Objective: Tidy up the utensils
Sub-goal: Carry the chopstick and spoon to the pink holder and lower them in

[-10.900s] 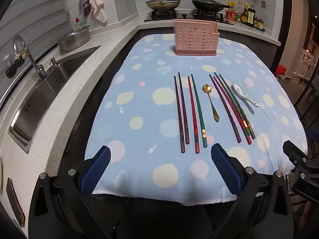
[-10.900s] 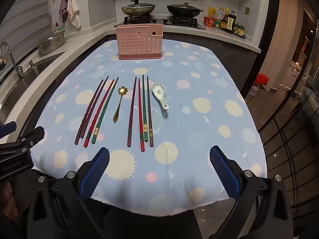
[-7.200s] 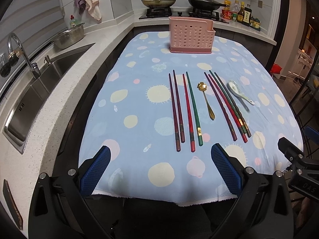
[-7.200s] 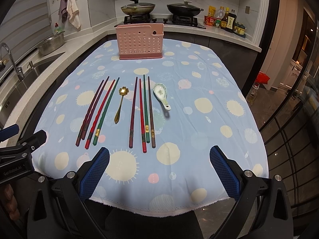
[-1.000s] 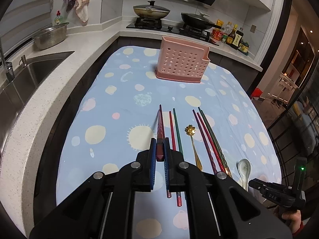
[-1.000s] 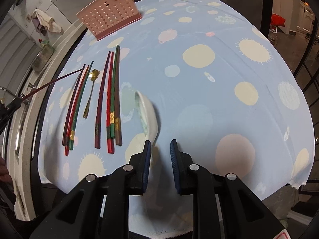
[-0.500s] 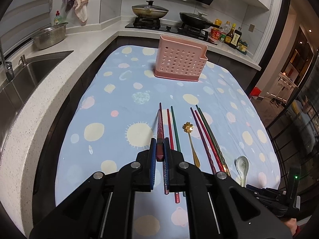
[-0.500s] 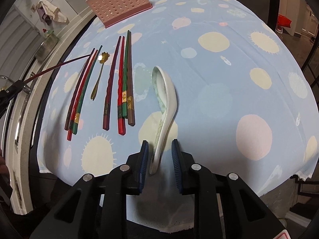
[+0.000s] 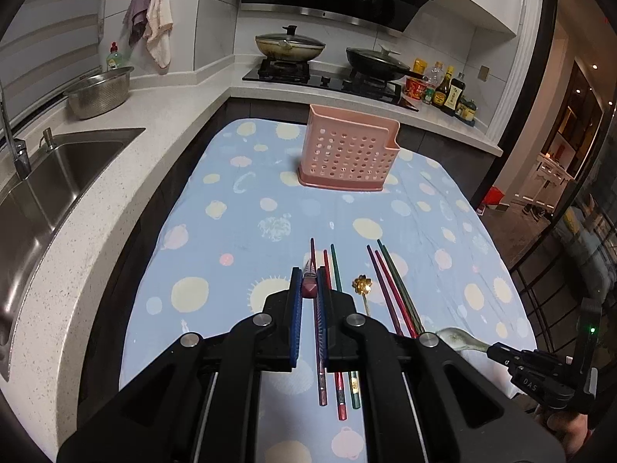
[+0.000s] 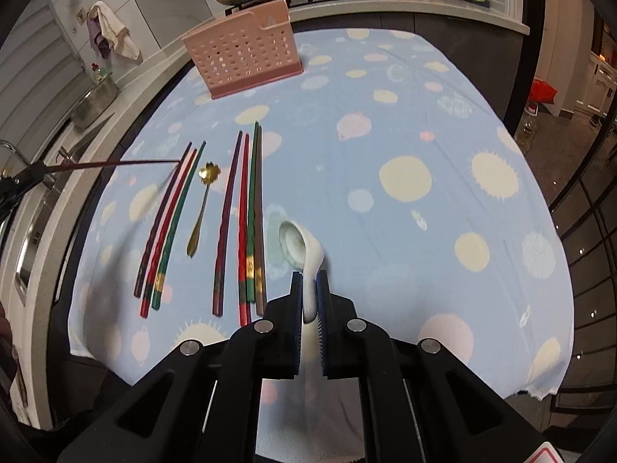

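Barely begun: left gripper (image 9: pixel 309 292) clamped on one dark maroon chopstick (image 10: pixel 115 163), right gripper (image 10: pixel 308 296) pinching white ceramic spoon (image 10: pixel 300 249), both short of the apparently unfilled pink perforated caddy (image 9: pixel 349 153); seven chopsticks (image 10: pixel 248 208), gold flower spoon (image 10: pixel 202 200) left on cloth.

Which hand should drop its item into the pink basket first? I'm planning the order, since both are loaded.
Probably left. The left gripper, shut on a chopstick, points at the basket. The right gripper holds the spoon, aimed beside it.
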